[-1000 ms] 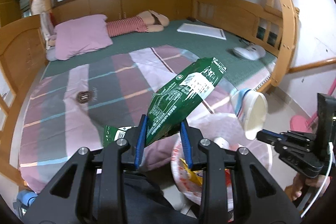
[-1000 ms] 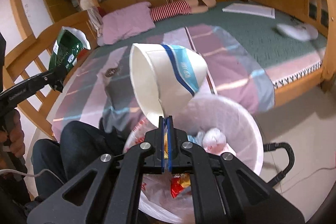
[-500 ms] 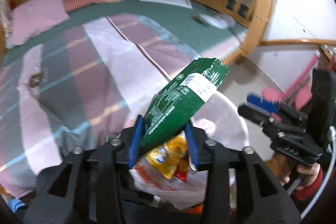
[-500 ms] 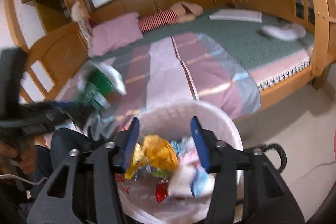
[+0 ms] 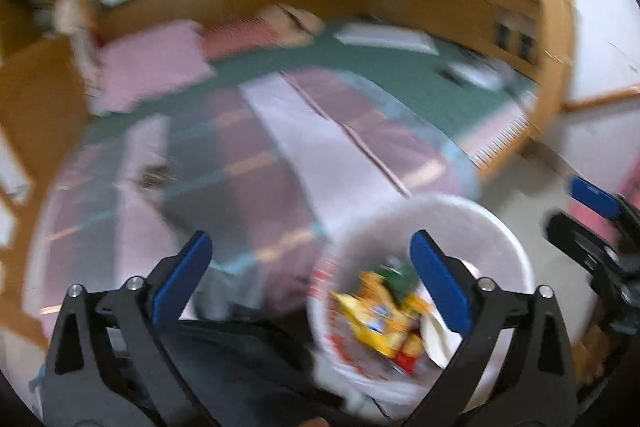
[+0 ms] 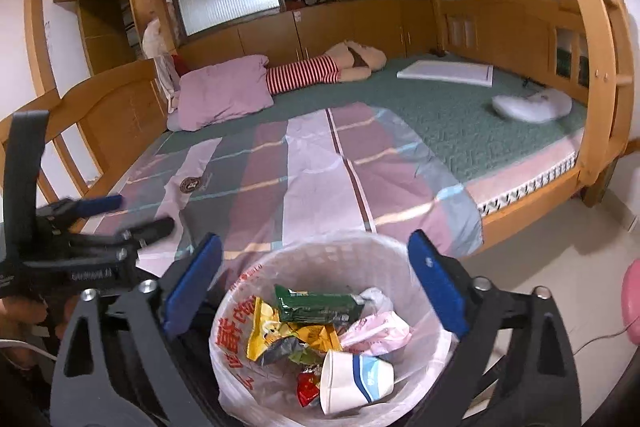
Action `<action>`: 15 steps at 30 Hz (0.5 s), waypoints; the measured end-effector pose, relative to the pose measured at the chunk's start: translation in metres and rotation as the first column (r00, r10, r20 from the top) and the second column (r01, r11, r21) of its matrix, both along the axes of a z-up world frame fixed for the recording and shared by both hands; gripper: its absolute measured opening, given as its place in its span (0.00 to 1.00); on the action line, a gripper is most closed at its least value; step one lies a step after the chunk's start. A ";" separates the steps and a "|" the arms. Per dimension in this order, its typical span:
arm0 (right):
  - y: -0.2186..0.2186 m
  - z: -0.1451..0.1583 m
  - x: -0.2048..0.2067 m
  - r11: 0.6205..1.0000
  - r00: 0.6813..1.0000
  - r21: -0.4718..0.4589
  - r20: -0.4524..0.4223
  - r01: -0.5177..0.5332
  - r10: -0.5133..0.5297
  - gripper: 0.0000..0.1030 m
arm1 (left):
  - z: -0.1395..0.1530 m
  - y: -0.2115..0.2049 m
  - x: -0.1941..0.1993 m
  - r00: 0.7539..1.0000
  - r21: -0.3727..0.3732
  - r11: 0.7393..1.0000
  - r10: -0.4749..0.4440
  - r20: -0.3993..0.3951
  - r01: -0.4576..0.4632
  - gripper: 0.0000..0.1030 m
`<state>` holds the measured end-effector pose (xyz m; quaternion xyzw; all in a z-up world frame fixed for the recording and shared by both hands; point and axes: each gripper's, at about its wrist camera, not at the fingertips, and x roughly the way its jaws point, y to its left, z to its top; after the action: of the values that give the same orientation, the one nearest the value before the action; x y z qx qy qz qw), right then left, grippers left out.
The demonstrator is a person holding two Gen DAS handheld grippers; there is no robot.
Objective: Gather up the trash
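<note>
The wide wooden-framed bed filled your view from nine to three o'clock. At six o'clock stood the white plastic-lined wastebasket. Your right tongs were spread wide over it, empty; your left tongs gaped empty too. Inside lay the green foil snack wrapper at twelve and the white paper cup with blue stripe at six.

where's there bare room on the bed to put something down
The striped blanket is bare between the round patch and its right edge. The green mattress is free between the white board and white cloth. The headboard end is crowded: pink pillow, doll.
</note>
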<state>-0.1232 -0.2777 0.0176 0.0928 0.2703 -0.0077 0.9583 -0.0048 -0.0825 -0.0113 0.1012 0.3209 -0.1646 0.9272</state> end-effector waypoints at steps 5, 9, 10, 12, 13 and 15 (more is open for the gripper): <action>0.026 0.022 -0.010 0.997 0.995 -0.052 0.087 -0.050 0.054 0.97 | 0.024 0.032 -0.003 0.984 -0.038 0.988 0.152 0.094 -0.149 0.97; 0.037 0.027 -0.006 0.996 0.994 -0.063 0.087 -0.060 0.065 0.97 | 0.035 0.049 -0.009 0.974 -0.056 0.980 0.199 0.112 -0.193 0.97; 0.039 0.027 -0.003 0.996 0.995 -0.059 0.077 -0.062 0.067 0.97 | 0.037 0.051 -0.011 0.973 -0.057 0.979 0.200 0.117 -0.194 0.97; 0.041 0.027 -0.002 0.997 0.996 -0.055 0.066 -0.055 0.059 0.97 | 0.038 0.053 -0.014 0.973 -0.055 0.979 0.200 0.119 -0.195 0.97; 0.042 0.027 -0.001 0.997 0.996 -0.058 0.066 -0.050 0.054 0.97 | 0.039 0.055 -0.017 0.973 -0.055 0.979 0.201 0.118 -0.195 0.97; 0.044 0.028 -0.001 0.997 0.997 -0.070 0.067 -0.042 0.047 0.97 | 0.039 0.058 -0.021 0.972 -0.057 0.979 0.204 0.115 -0.198 0.97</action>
<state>-0.1247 -0.2333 0.0453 0.0540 0.2391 0.0075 0.9695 -0.0254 -0.0250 0.0282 0.0572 0.2694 -0.0707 0.9587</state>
